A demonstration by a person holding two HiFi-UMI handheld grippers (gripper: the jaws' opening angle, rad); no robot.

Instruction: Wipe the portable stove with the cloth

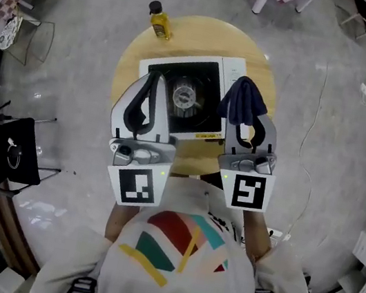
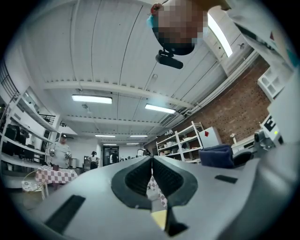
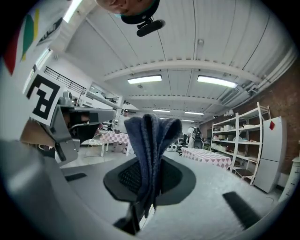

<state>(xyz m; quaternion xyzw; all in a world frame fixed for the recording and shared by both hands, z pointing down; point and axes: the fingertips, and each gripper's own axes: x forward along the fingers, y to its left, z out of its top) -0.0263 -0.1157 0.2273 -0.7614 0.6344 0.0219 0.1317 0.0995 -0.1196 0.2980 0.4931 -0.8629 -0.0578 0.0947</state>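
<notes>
Note the black ribbed fingers (image 3: 123,177) of the right gripper (image 3: 149,180) clamped tight on a folded dark blue terry cloth (image 3: 151,140), with the layers fanning up well past the tips. Note too the fingers (image 2: 136,178) of the left gripper (image 2: 151,169), pressed flat together with nothing between them. Find both side by side over the near half of the round pale wooden surface (image 1: 188,34), tilted up toward the ceiling rather than down at the work. Look just beyond and below them in the head view for the white portable gas stove with a black top plate (image 1: 199,113) and a round metal burner (image 1: 184,97) at its middle, set squarely on the wood and apparently not yet touched by the fabric. Read this as the approach before a first stroke. To do it well, tip the right gripper nose-down so that the loose fold, not the hard tips, meets the plate. Lay the cloth flat for wide contact, sweep in straight overlapping passes from the far edge back, and work around the burner rather than across it, lest the layers catch on its raised parts. Grip firmly, since drag will probably tug at the fold. Consider bracing the empty left gripper on the white side panel to stop the likely light casing from sliding. Steer clear of the small yellow oil bottle with a black cap (image 1: 160,22) at the far rim, near the stove's back corner and easy to topple.
</notes>
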